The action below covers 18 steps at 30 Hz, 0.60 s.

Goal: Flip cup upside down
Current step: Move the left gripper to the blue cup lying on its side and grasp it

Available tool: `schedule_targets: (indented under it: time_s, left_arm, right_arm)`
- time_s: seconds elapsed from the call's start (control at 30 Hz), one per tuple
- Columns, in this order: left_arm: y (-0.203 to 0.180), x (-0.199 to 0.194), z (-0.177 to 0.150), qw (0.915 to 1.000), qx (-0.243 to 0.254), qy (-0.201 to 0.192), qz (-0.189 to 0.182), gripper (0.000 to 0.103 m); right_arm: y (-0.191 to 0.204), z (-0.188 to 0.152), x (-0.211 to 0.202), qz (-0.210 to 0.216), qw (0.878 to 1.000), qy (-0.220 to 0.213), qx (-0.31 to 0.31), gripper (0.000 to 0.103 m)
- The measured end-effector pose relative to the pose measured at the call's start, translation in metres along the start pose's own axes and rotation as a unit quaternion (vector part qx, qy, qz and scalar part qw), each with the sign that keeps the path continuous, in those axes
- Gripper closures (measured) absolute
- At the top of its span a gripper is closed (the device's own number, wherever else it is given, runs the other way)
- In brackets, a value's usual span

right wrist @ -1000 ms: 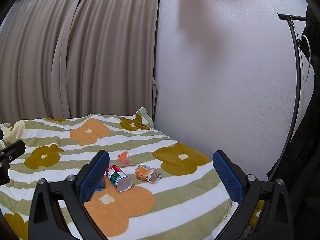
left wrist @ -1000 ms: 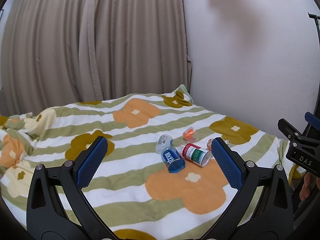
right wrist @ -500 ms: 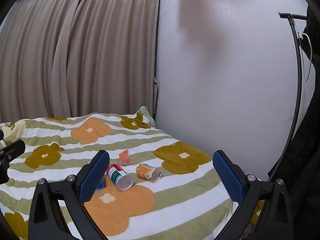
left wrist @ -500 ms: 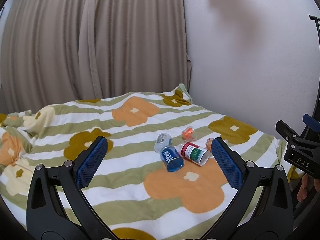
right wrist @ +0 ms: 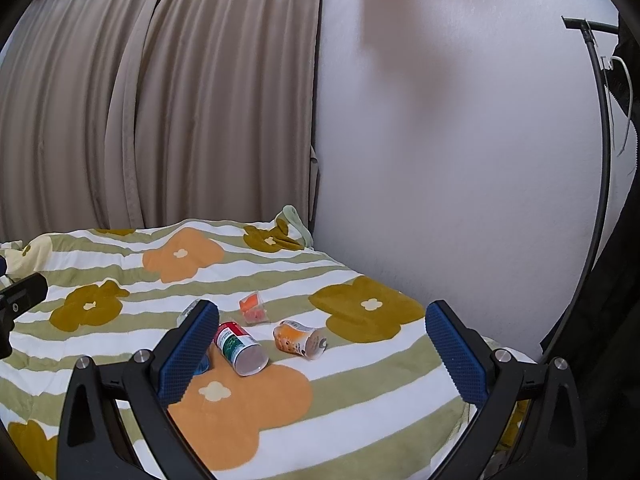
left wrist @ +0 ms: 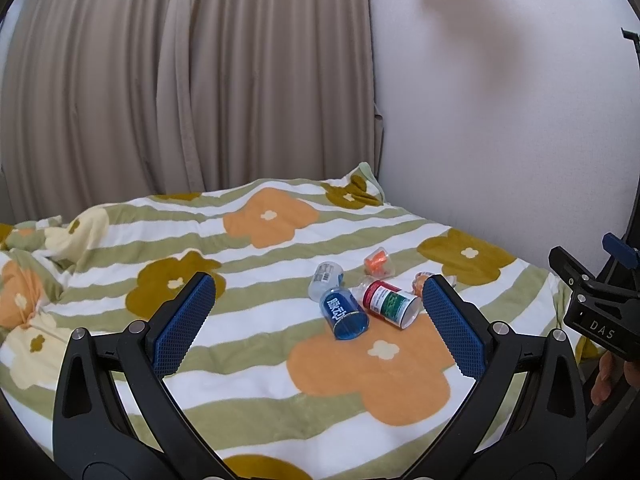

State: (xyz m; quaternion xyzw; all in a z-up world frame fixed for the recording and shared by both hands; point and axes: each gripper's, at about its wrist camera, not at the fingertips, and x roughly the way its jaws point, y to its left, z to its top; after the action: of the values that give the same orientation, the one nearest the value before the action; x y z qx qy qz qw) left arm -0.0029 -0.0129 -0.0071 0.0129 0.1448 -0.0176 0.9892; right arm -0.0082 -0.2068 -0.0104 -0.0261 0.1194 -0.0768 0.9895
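Note:
Several small cups lie on their sides on a flowered bedspread (left wrist: 248, 344). In the left wrist view a blue cup (left wrist: 344, 313), a red-and-green cup (left wrist: 391, 303), a clear cup with a white label (left wrist: 325, 279), a clear cup with orange print (left wrist: 377, 261) and an orange cup (left wrist: 419, 280) partly hidden by a fingertip. The right wrist view shows the red-and-green cup (right wrist: 240, 347), the orange cup (right wrist: 299, 338) and the orange-print cup (right wrist: 253, 308). My left gripper (left wrist: 320, 320) and right gripper (right wrist: 320, 352) are open and empty, above the bed, short of the cups.
The bedspread (right wrist: 360, 384) meets a white wall (right wrist: 440, 160) on the right and beige curtains (left wrist: 180, 80) behind. A black stand pole (right wrist: 600, 160) rises at the right. The right gripper's body (left wrist: 592, 308) shows at the right edge of the left wrist view.
Both grippers have shifted slightly; the cups sit a little higher and nearer the left gripper's centre. No cup has moved.

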Motion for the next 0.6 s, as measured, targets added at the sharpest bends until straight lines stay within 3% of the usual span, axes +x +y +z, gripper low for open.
schedule_targets:
  time_s: [0.3,0.43,0.6]
  left_arm:
    - [0.013,0.027,0.004,0.999,-0.016,0.037,-0.021,0.0]
    - [0.02,0.067,0.013,0.9961,-0.027,0.074,-0.041,0.0]
    - [0.026,0.15,0.015,0.986,-0.042,0.153,-0.052,0.0]
  right_arm:
    - [-0.008,-0.005,0.014,0.01,1.0,0.018,0.009,0.0]
    - [-0.008,-0.007,0.024,0.022,0.999,0.03,0.007,0.0]
    - [0.001,-0.019,0.053,0.057,0.996,0.066,-0.004,0.0]
